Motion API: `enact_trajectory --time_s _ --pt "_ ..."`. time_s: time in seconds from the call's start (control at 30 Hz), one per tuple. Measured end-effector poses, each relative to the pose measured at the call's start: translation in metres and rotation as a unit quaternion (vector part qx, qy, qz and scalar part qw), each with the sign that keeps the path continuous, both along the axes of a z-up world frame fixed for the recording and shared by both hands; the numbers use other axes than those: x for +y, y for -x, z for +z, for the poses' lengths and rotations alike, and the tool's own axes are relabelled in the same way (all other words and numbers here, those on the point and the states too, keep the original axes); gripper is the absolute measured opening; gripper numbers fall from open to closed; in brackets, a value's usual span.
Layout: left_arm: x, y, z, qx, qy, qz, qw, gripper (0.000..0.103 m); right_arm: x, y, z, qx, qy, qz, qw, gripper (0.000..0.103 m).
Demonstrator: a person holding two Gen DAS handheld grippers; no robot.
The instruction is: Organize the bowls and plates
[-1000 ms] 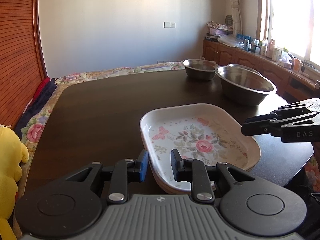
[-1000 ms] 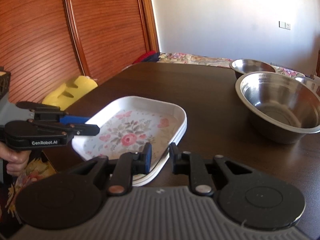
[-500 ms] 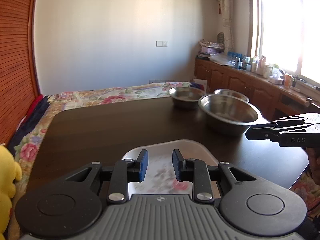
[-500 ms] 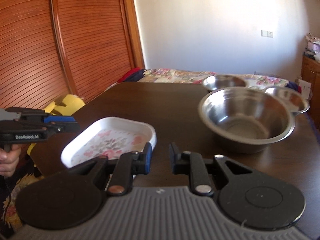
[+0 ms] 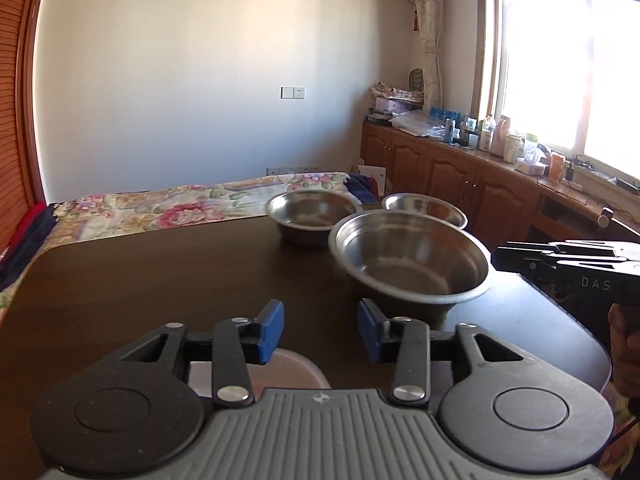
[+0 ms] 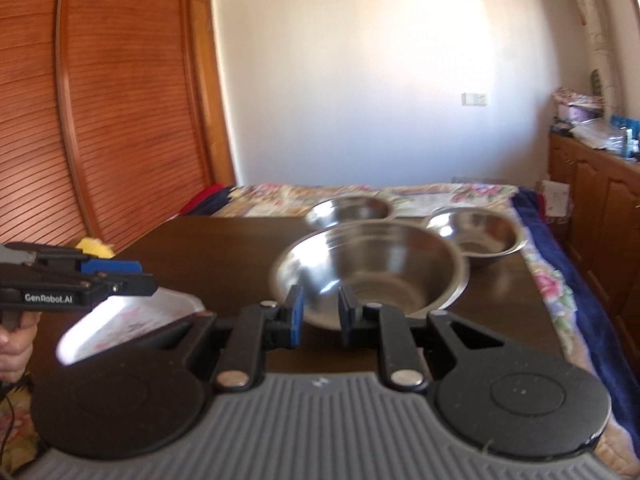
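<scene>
A large steel bowl (image 5: 412,260) (image 6: 372,272) stands on the dark wooden table (image 5: 160,280), with two smaller steel bowls (image 5: 312,208) (image 5: 424,208) behind it. A stack of white floral plates (image 6: 132,316) lies near the front edge; only its rim (image 5: 288,368) shows under my left gripper (image 5: 320,332). The left jaws are opening with nothing between them. My right gripper (image 6: 320,316) keeps a narrow gap, holds nothing, and points at the big bowl's near rim without touching it. From the side, the left gripper (image 6: 144,276) hovers over the plates and the right gripper (image 5: 500,258) hovers right of the big bowl.
A bed with a floral cover (image 5: 180,204) runs behind the table. Wooden cabinets (image 5: 460,176) loaded with bottles line the right wall under a bright window. Slatted wooden doors (image 6: 100,120) stand at the left, with a yellow plush toy (image 6: 92,246) by the table's left edge.
Both grippers have drawn back and tilted up, so the plates slid to the bottom of the views and the bowls came to the centre. The left jaws have widened.
</scene>
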State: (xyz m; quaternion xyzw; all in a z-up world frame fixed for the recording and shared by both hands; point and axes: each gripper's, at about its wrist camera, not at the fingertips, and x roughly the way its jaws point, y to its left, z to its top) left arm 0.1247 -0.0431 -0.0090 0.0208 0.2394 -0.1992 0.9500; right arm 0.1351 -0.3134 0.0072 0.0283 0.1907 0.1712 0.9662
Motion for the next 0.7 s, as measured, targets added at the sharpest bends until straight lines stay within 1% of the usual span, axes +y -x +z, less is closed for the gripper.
enact_trajectory --time_s 0.17,0.23,0.27,0.3,0.53,0.6,0.7 --pt "-0.022 -0.021 -0.005 0.003 0.0 0.006 1.0 0.055 -0.021 -0.018 -0.007 -0.019 -0.01 -0.026 0.999 0.023" --pt "-0.03 -0.029 -0.007 0.007 0.003 0.007 0.9999 0.056 -0.027 -0.025 -0.011 -0.026 -0.01 -0.031 0.999 0.036" --pt "-0.033 -0.032 -0.008 0.01 0.003 0.007 0.9999 0.056 -0.03 -0.03 -0.013 -0.028 -0.011 -0.032 0.999 0.045" --pt "-0.036 -0.036 -0.01 0.012 0.002 0.007 0.9999 0.056 -0.032 -0.034 -0.015 -0.028 -0.013 -0.033 0.999 0.048" --pt "-0.051 -0.056 -0.016 0.033 0.0 0.02 0.9993 0.055 -0.049 -0.064 -0.03 0.004 -0.033 -0.04 0.999 0.052" --pt "-0.053 -0.063 -0.018 0.041 0.003 0.024 0.9989 0.049 -0.05 -0.07 -0.032 0.014 -0.035 -0.039 0.999 0.052" --pt "-0.054 -0.069 -0.02 0.055 0.008 0.028 0.998 0.044 -0.052 -0.076 -0.033 0.027 -0.045 -0.033 0.998 0.052"
